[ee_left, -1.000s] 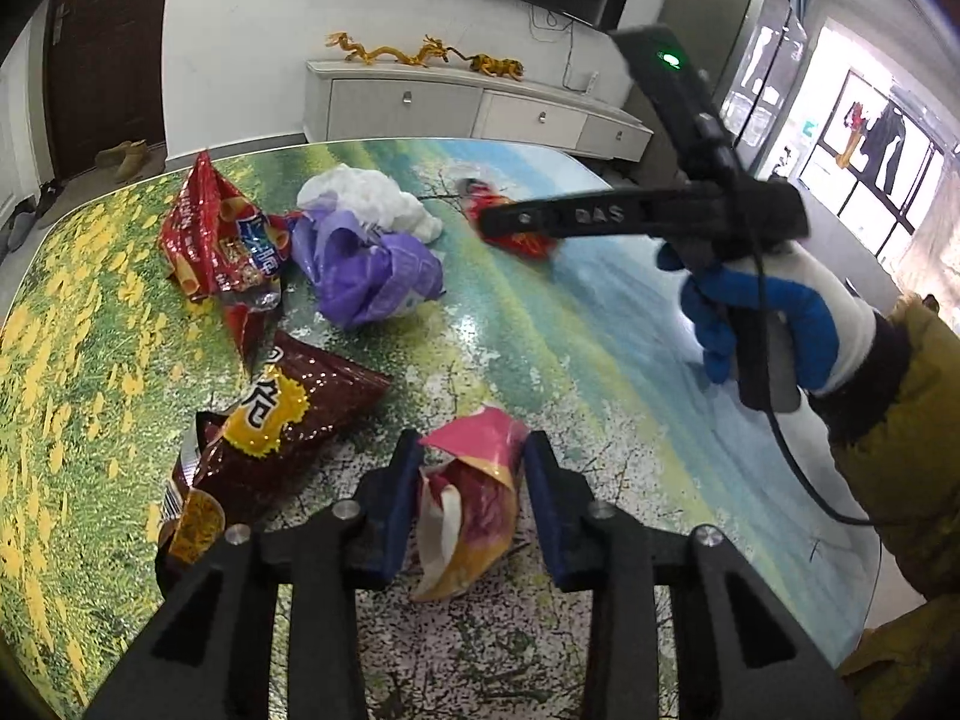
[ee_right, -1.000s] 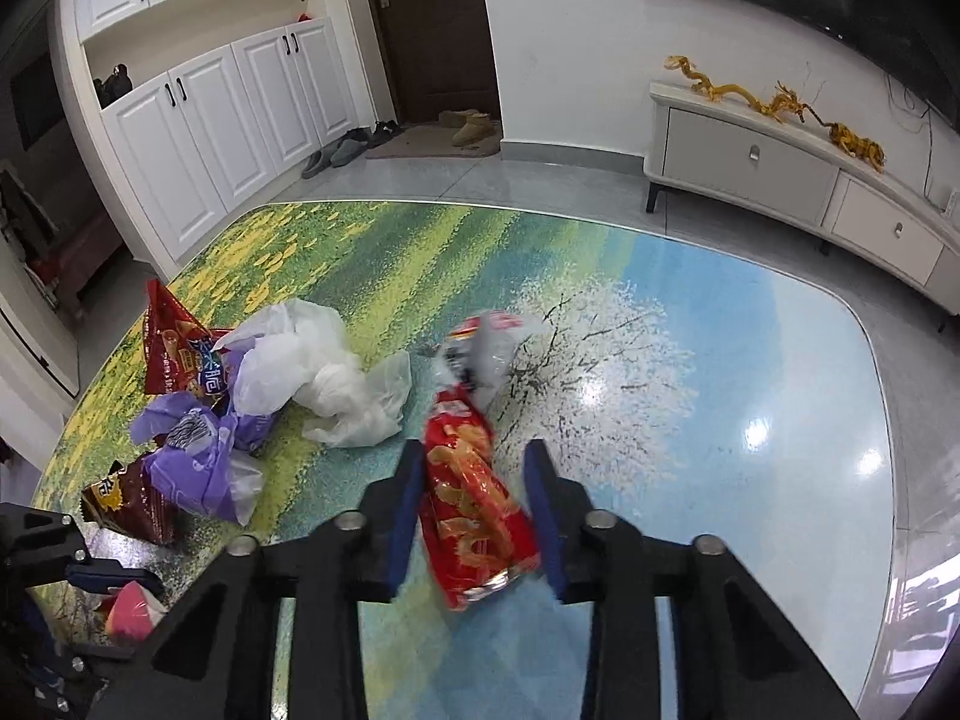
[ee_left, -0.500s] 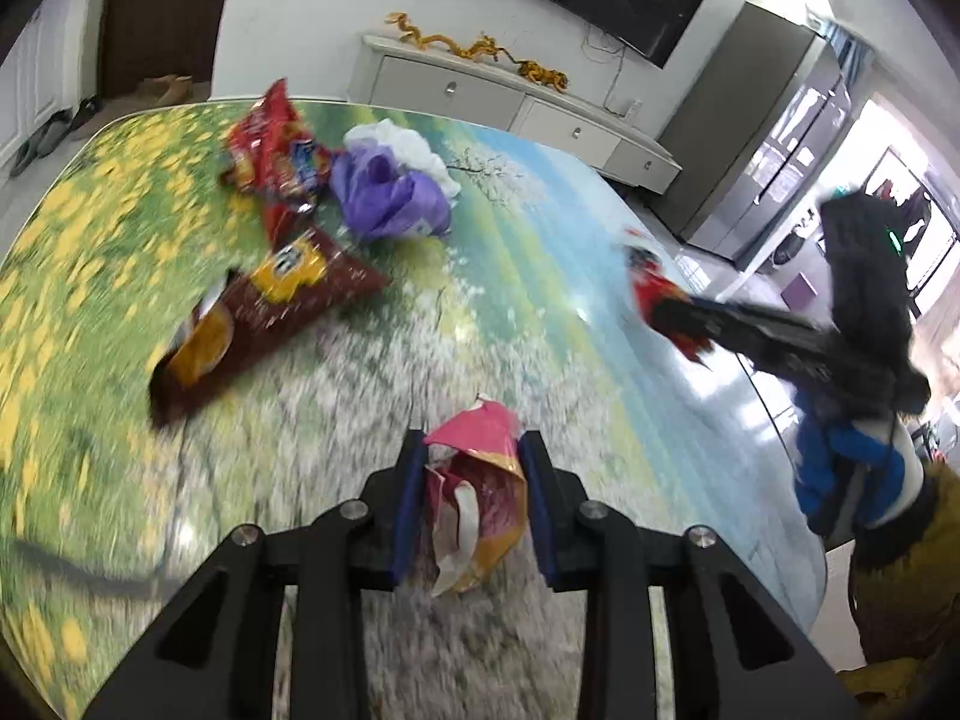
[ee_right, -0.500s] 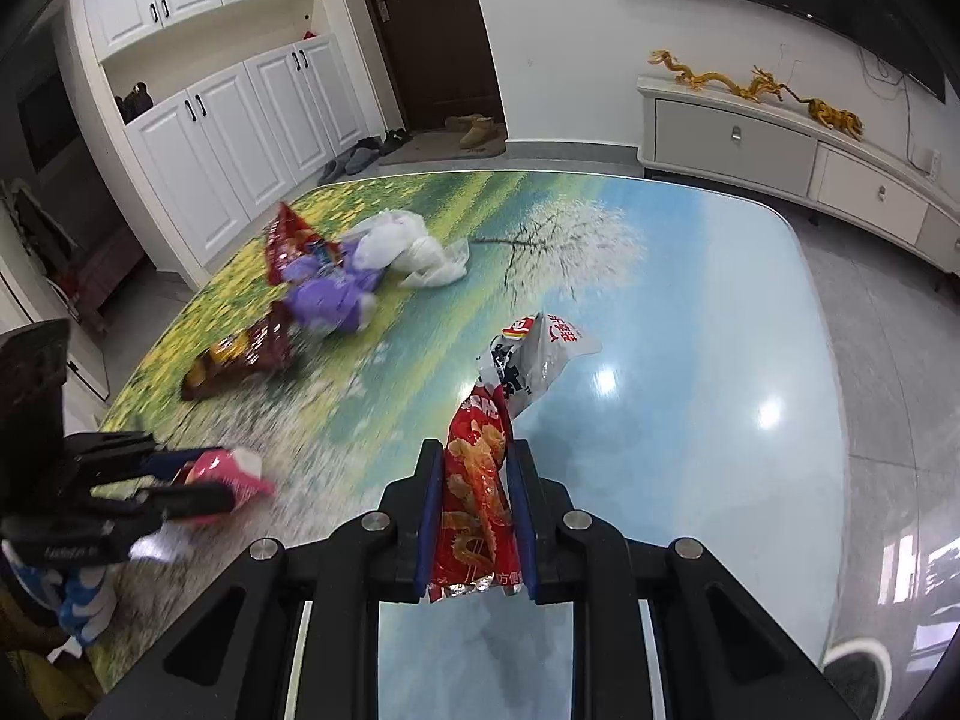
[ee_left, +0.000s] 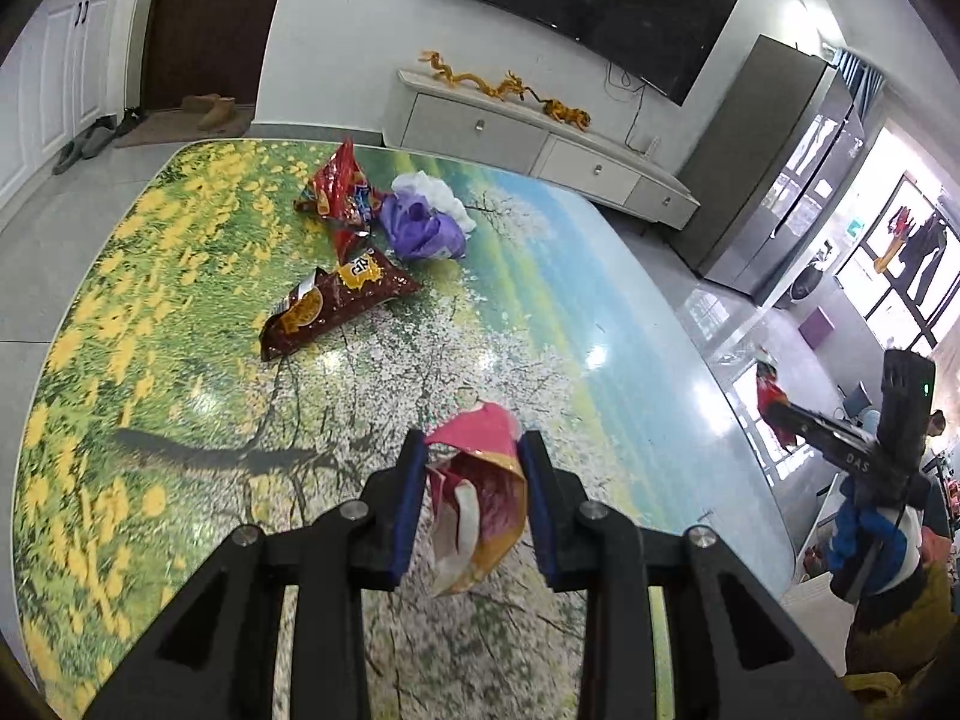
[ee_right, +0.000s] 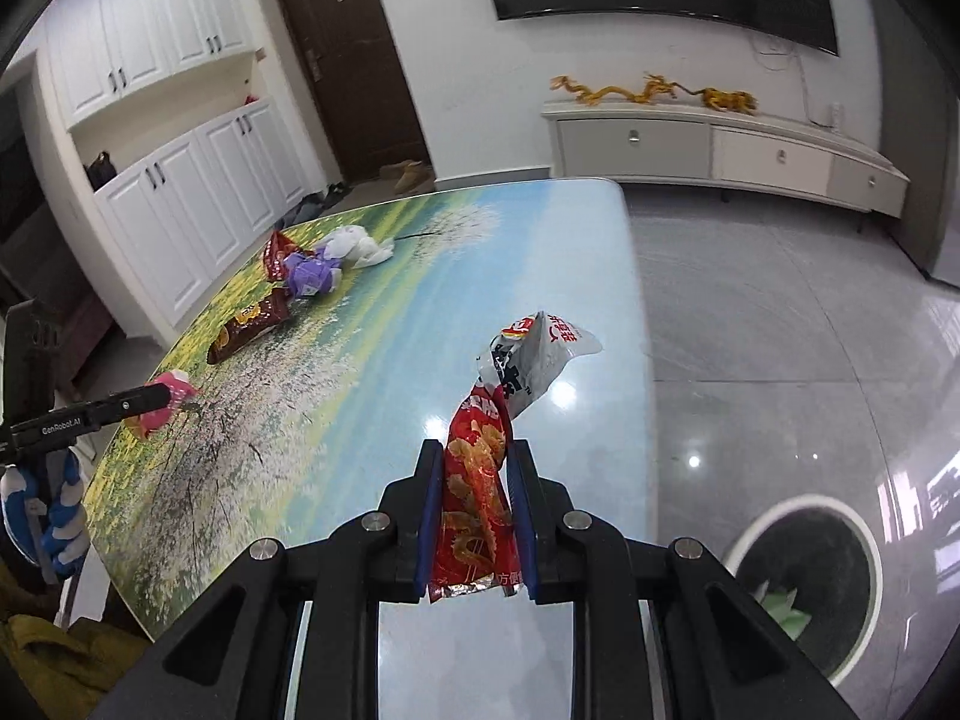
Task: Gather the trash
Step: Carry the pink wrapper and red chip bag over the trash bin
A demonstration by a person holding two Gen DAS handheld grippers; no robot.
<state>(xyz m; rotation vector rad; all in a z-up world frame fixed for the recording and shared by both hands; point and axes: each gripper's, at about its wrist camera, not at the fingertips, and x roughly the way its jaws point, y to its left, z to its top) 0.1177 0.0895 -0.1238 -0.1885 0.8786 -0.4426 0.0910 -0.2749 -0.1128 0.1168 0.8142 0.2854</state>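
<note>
Trash is gripped on both sides; left gripper (ee_left: 474,498) clamps a pink wrapper (ee_left: 480,492); right gripper (ee_right: 477,510) pinches a red snack bag (ee_right: 477,498); bin (ee_right: 804,582) at four o'clock.

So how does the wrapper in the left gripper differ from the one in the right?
The pink wrapper is short, crumpled and gaping open; the red snack wrapper is long and flattened. The left gripper stands wider around its wrapper than the right gripper around its own. A white wrapper sticks out past the red one; the pink one is alone. Both are pinched clear of the table.
</note>
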